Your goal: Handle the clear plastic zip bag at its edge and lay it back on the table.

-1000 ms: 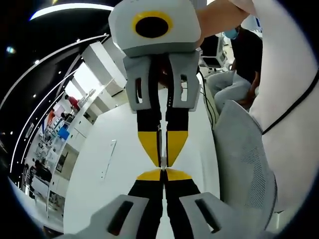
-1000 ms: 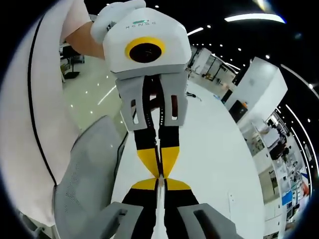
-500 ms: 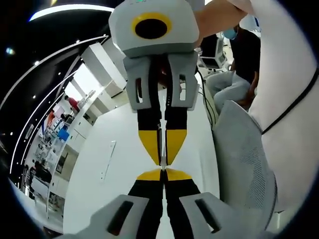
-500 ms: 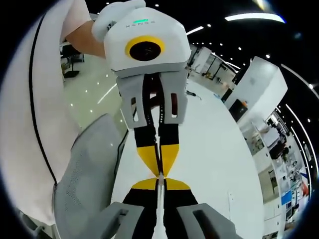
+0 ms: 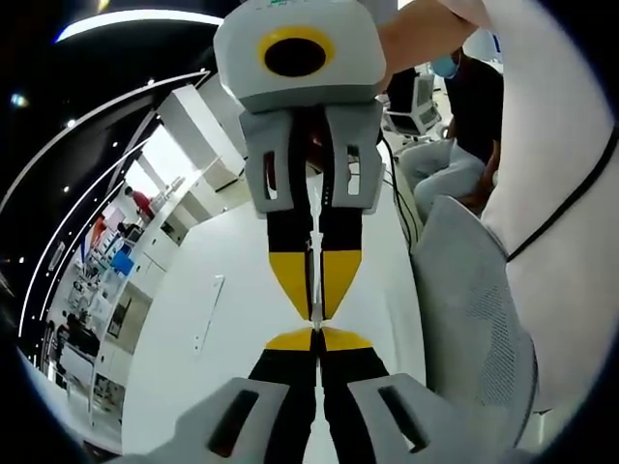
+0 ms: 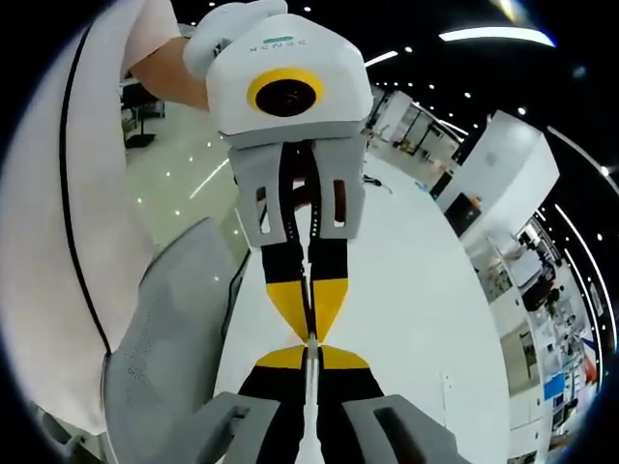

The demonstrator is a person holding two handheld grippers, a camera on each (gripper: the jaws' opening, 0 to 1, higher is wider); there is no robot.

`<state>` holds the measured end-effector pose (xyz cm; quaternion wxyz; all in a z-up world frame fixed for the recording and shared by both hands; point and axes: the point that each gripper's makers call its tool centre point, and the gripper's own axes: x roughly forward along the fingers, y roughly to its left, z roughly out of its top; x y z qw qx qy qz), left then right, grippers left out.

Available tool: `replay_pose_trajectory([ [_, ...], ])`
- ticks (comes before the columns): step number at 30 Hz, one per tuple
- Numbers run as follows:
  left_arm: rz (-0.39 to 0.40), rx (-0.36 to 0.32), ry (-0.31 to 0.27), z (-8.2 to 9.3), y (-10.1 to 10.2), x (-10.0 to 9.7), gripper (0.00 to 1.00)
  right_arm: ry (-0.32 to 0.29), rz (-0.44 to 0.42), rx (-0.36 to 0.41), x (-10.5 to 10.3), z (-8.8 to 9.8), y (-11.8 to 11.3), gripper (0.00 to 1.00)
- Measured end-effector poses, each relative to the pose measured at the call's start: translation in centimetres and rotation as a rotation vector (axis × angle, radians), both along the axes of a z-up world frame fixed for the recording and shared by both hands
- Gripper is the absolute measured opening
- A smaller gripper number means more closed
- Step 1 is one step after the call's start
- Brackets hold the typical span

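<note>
Clear plastic is hard to see, and your bag [image 6: 309, 401] shows just as a thin pale strip, edge-on, running up between the jaws of your right gripper [image 6: 309, 350]. In the left gripper view the same pale line [image 5: 311, 259] sits between the right gripper's [image 5: 314, 315] jaws. You cannot see the bag's zip or its flat side.

Your two grippers point at each other, tip to tip. Both are pinched tight on the bag's edge, with no gap between the jaws. Your left gripper [image 5: 314, 336] has its yellow tips just touching the right one's yellow tips. In the right gripper view the left gripper [image 6: 309, 327] comes down from the top to meet yours. The jaws are black with yellow ends, and the bodies are smooth grey and white plastic.

Past the grippers lies a long white table [image 5: 218, 319], smooth and shiny, well below the bag [image 6: 426, 290]. Beside the grippers, on your body's side, is a grey mesh chair [image 5: 474, 319] with a curved back [image 6: 164, 338]. Your white shirt [image 5: 571, 193] has a thin black cord across it.

Far beyond the grippers the room is big and bright, with white cabinets [image 6: 503, 164] and long light strips [image 5: 135, 17] on a dark ceiling.
</note>
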<state>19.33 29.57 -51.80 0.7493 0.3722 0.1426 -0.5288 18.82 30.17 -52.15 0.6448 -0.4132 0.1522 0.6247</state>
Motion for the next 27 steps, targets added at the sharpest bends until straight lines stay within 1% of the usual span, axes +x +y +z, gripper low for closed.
replay_pose_trajectory([
  [27, -0.001, -0.015, -0.005, 0.38, 0.05, -0.24, 0.0, 0.001, -0.014, -0.002, -0.05, 0.08, -0.28, 0.0],
])
